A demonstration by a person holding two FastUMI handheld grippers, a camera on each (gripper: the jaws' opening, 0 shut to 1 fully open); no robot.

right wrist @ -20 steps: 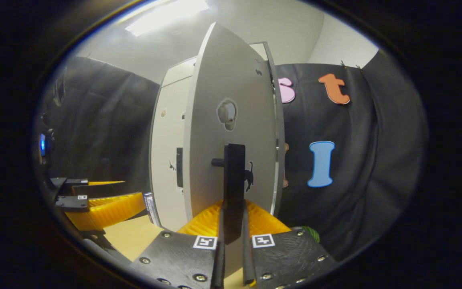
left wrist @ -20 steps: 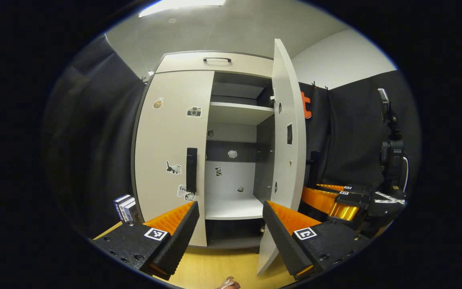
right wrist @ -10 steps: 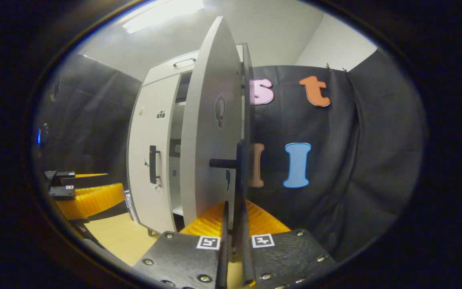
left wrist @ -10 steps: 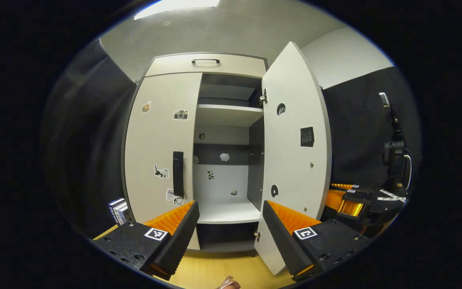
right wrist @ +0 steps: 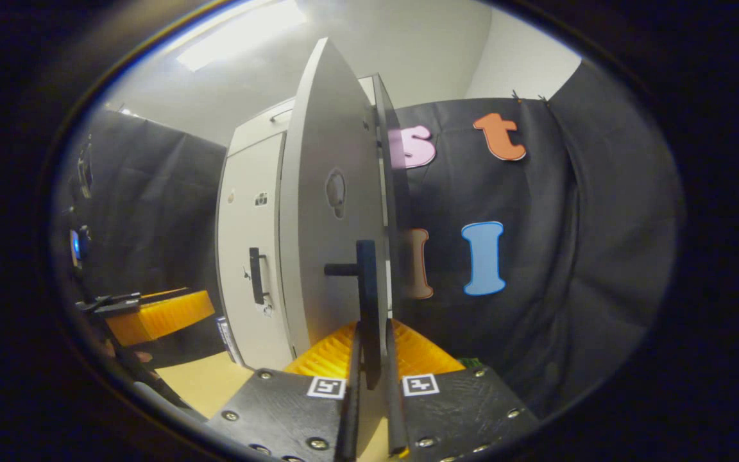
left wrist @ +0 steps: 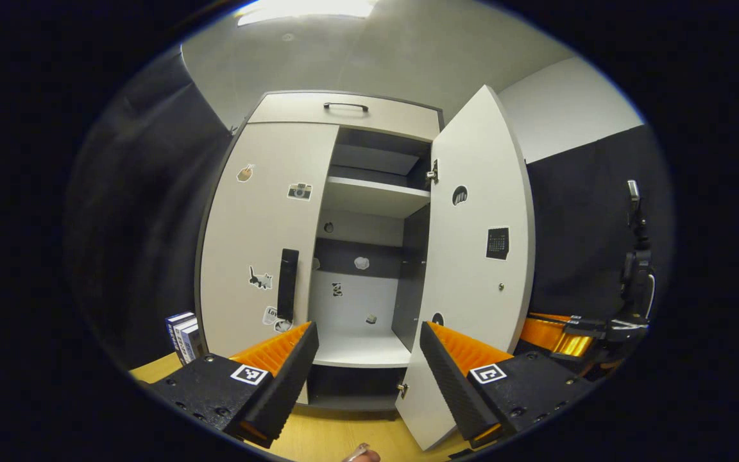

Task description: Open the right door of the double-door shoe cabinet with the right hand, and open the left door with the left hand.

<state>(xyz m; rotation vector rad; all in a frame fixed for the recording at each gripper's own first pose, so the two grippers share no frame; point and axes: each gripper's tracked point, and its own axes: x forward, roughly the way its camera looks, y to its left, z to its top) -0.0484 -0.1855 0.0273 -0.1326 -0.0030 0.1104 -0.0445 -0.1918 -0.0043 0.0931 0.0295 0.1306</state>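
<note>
Right door (left wrist: pixel 472 256) of the shoe cabinet (left wrist: pixel 344 112) stands swung well out on its hinge side, showing the shelves. In the right gripper view the right gripper (right wrist: pixel 369 385) has its fingers closed almost together on the lower end of the right door handle (right wrist: pixel 367 301), a dark upright bar; both fingers appear to press on it. Left door (left wrist: pixel 260 237) is shut flush against the cabinet front. Its handle, the left door handle (left wrist: pixel 287 282), sits near the door's inner edge, just beside the open compartment, with its long axis vertical. The left gripper (left wrist: pixel 363 359) hangs short of the cabinet with its fingers spread wide and holding nothing. The relation that matters: the handle lies ahead of and up-left from the gap, just above the left fingertip (left wrist: pixel 302 343) as framed, not yet between the fingers. Judgement: the left gripper is the nearer one and should shift left and forward so the fingers straddle the vertical bar from either side, then close. The gap looks ample for the bar's width.
</note>
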